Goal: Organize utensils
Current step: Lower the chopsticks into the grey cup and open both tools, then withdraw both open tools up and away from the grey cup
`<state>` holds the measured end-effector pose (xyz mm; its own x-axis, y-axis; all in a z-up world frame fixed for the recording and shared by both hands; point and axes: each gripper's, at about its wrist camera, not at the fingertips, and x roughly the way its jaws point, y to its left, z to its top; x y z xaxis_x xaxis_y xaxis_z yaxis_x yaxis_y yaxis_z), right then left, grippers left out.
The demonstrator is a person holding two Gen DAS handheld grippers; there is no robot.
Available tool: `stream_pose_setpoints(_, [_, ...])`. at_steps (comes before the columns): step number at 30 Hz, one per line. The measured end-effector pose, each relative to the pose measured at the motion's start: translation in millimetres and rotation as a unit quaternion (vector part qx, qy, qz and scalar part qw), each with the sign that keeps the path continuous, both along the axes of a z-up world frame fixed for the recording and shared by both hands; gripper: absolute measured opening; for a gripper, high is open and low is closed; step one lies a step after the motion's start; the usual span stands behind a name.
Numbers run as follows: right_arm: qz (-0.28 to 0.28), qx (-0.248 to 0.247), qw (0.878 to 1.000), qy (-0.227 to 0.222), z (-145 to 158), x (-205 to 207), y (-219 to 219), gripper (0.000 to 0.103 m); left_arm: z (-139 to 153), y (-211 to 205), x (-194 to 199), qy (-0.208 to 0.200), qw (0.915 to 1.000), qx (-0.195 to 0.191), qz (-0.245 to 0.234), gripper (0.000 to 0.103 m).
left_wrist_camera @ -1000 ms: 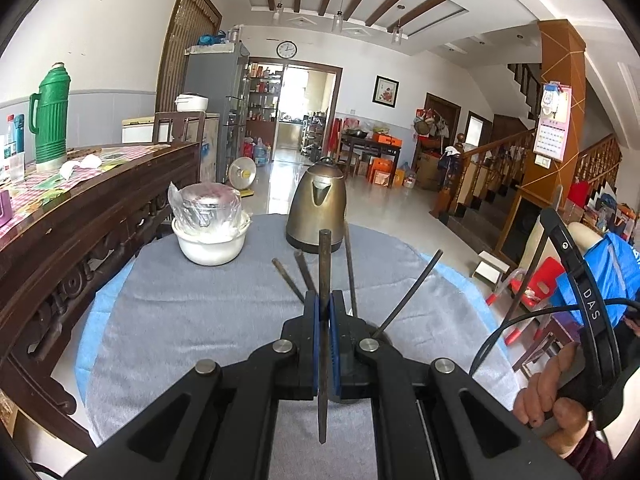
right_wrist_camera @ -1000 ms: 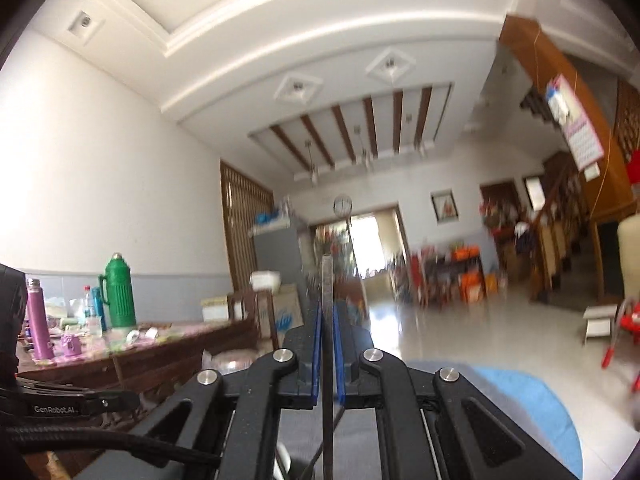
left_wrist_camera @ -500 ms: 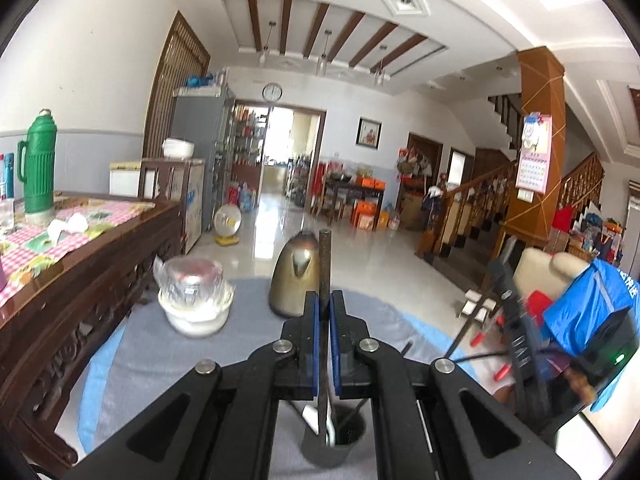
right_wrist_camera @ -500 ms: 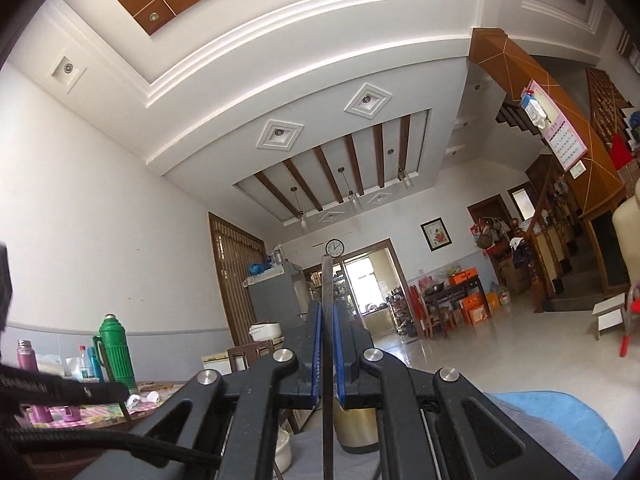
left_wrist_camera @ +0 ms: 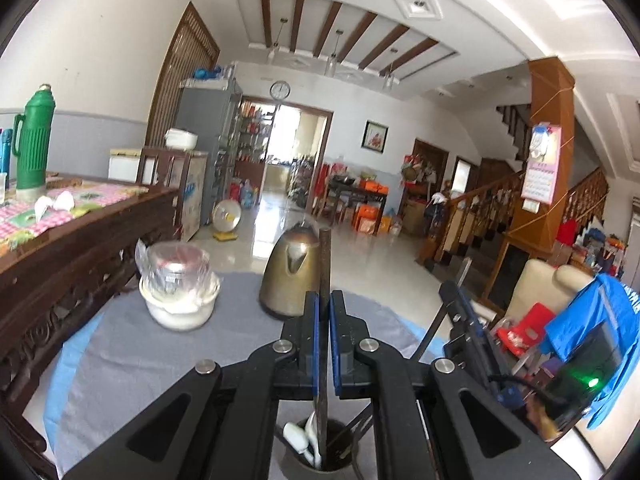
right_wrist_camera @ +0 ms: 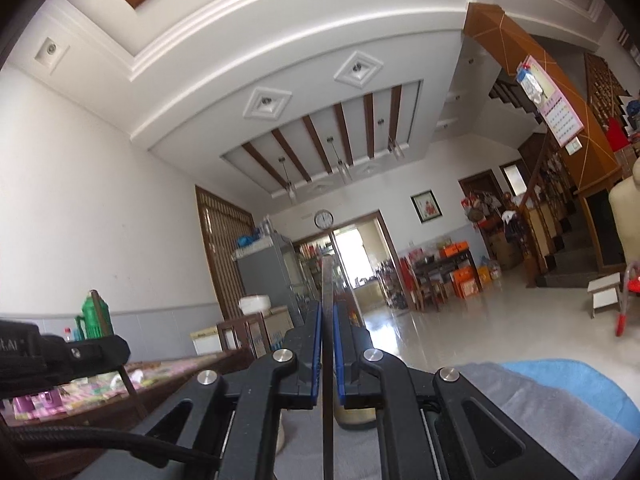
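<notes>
My left gripper point(left_wrist_camera: 323, 304) is shut on a dark chopstick point(left_wrist_camera: 324, 264) held upright; its lower end reaches into a dark utensil cup point(left_wrist_camera: 320, 454) at the bottom of the left wrist view, which holds white spoons point(left_wrist_camera: 302, 436) and other dark sticks. My right gripper point(right_wrist_camera: 327, 312) is shut on another dark chopstick point(right_wrist_camera: 327, 280) and points up toward the ceiling. The right gripper also shows in the left wrist view point(left_wrist_camera: 460, 312), to the right of the cup, with its chopstick slanting down toward the cup.
A round table with a grey cloth point(left_wrist_camera: 132, 356) carries a brass kettle point(left_wrist_camera: 292, 276) and a white bowl with a wrapped lid point(left_wrist_camera: 178, 300). A dark wooden sideboard point(left_wrist_camera: 68, 248) with a green thermos point(left_wrist_camera: 34, 144) stands left. A chair with blue cloth point(left_wrist_camera: 592, 320) is right.
Both grippers lifted and tilted upward with their chopsticks. The left gripper moved back over the utensil cup, which came into view below it. The loose chopsticks on the cloth are out of view.
</notes>
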<state>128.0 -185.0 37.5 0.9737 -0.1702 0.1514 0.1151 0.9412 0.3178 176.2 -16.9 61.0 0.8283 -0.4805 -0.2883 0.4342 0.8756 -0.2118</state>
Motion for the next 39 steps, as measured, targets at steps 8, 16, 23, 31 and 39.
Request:
stream_pose_setpoints(8, [0.025,0.006,0.999,0.046,-23,3,-13,0.006,-30,-6,11,0.039,0.9989,0.024,0.01,0.005])
stream_pose_setpoints(16, [0.043,0.006,0.996,0.073,-35,-11,-28,0.006,-33,-1,-1,0.036,0.9983,0.046,0.007,0.006])
stream_pose_setpoints(23, [0.065,-0.006,0.994,0.084,-38,-19,-23,0.007,-32,3,-10,0.041,0.9976,0.055,0.0,0.007])
stream_pose_setpoints(31, [0.107,-0.003,0.986,0.128,-45,-14,-20,0.007,-30,10,-17,0.051,0.9964,0.069,-0.001,0.008])
stream_pose_setpoints(39, [0.161,0.084,0.972,0.15,-44,-20,-41,0.073,-21,28,-47,0.039,0.9962,0.077,0.003,0.061])
